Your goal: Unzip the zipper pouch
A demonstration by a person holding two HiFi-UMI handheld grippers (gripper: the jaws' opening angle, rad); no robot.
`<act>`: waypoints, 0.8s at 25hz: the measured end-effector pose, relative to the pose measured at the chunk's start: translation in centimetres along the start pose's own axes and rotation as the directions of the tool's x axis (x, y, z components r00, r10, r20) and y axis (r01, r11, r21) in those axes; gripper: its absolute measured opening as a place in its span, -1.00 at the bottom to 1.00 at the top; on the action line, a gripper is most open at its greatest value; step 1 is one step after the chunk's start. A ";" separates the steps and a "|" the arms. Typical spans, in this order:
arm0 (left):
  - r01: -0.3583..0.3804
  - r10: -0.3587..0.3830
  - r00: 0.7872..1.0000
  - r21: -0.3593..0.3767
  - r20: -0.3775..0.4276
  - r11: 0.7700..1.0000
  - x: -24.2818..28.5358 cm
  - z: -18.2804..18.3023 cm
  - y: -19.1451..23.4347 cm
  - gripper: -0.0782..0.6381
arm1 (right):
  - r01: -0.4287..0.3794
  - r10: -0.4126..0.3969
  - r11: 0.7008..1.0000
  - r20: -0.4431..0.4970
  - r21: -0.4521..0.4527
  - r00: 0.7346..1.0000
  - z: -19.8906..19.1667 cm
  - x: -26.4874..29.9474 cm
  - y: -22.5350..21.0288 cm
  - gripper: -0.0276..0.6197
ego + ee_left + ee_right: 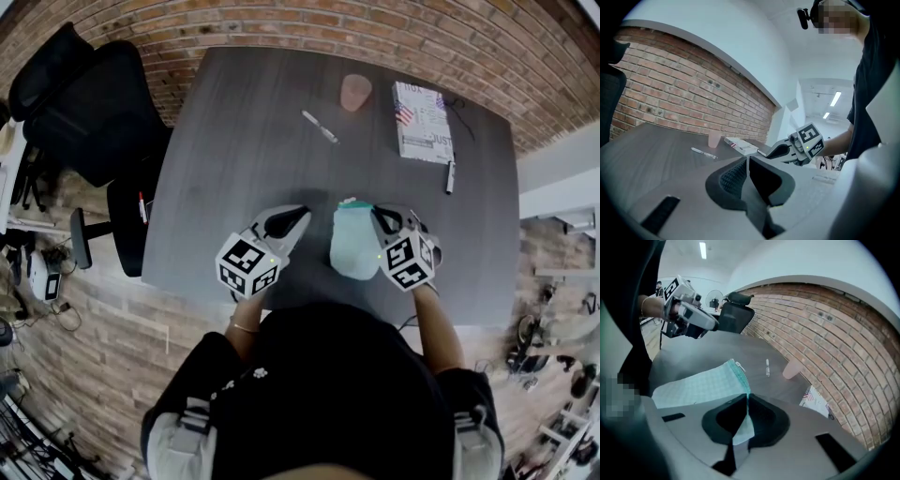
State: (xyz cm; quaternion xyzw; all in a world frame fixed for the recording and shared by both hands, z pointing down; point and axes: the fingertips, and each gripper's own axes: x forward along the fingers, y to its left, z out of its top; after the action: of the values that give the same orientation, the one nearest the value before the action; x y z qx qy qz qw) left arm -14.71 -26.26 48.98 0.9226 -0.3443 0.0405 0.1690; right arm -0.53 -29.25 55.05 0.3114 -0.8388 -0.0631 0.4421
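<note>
Right gripper view shows the pouch (701, 385), pale mint with a fine check and a teal zipper (739, 376) along one edge, at the grey table's (244, 141) near side; the right gripper (746, 398) pinches its corner; the left gripper (748, 160), just beside, is closed and empty.

You're working two grippers, left gripper (302, 215) and right gripper (380, 217), and one zipper pouch (354, 246). On your worktop (244, 141) I count one pink cup (355, 91), one booklet (421, 122) and two pens, a near pen (320, 127) and a far pen (450, 175).
</note>
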 end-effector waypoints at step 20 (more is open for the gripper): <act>0.153 -0.154 0.988 0.038 0.013 0.987 1.6 1.7 -5.5 -0.37 | 0.115 -0.099 0.992 0.250 -0.051 0.963 7.4 -7.9 1.9 -0.86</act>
State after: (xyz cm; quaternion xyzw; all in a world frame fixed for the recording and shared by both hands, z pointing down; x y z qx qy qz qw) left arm -10.00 -23.91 46.14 0.9497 -0.2727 0.0266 0.1516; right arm -3.89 -24.44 45.76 0.3313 -0.8668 -0.1527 0.3400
